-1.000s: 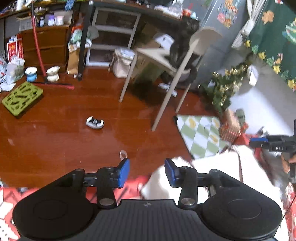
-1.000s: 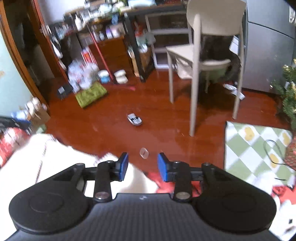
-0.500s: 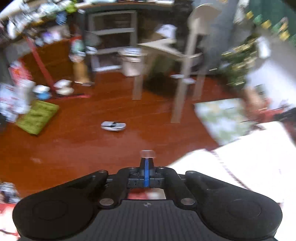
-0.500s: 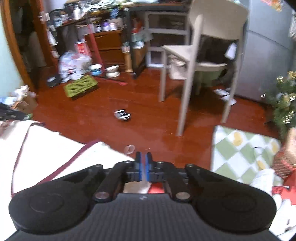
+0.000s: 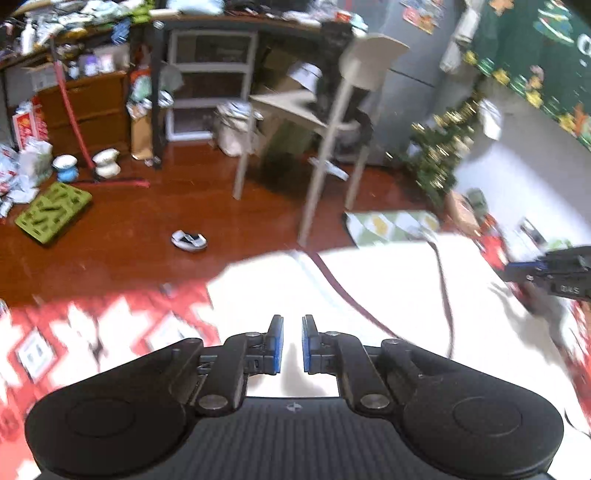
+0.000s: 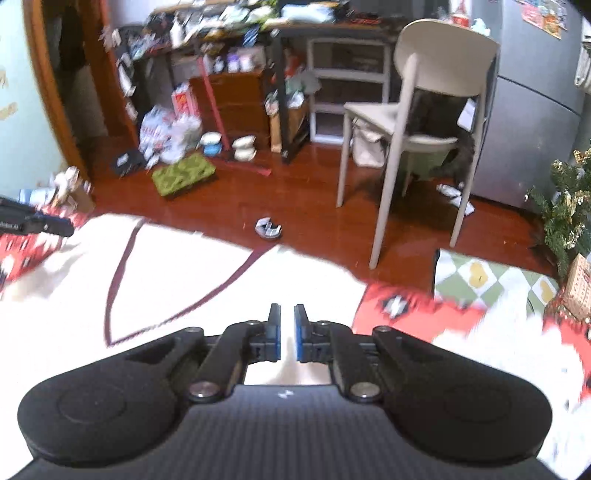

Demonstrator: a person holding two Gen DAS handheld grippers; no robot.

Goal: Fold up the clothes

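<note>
Two hand-held grippers work a white garment (image 5: pixel 388 295) spread over a red-and-white patterned blanket (image 5: pixel 92 332). Seen from its own camera, the left gripper (image 5: pixel 291 343) points down at the cloth with its blue pads (image 5: pixel 277 345) a narrow gap apart and opening; white fabric shows in the gap, but whether the pads press on it cannot be told. The right gripper (image 6: pixel 286 338) matches it, blue pads (image 6: pixel 274 341) a narrow slot apart and opening over the white cloth, with no grip that can be made out.

A dark maroon trim (image 6: pixel 177 306) runs in a V across the garment, which covers most of the blanket's near part; its far edge reaches the blanket's edge by the wooden floor (image 6: pixel 314 206). From the left camera the right gripper (image 5: pixel 546 273) appears at the garment's right edge; from the right camera the left gripper (image 6: pixel 33 223) shows at the garment's left edge.

Beyond the blanket, a small grey-and-white object (image 6: pixel 268 229) lies on the floor. A beige chair (image 6: pixel 417 122) stands farther back, with a green-and-white checked mat (image 6: pixel 491 277) beside the blanket's right corner and a small decorated tree (image 6: pixel 569 206) near it. A green tray (image 6: pixel 183 177) lies on the floor in front of a cluttered desk (image 6: pixel 295 22).
</note>
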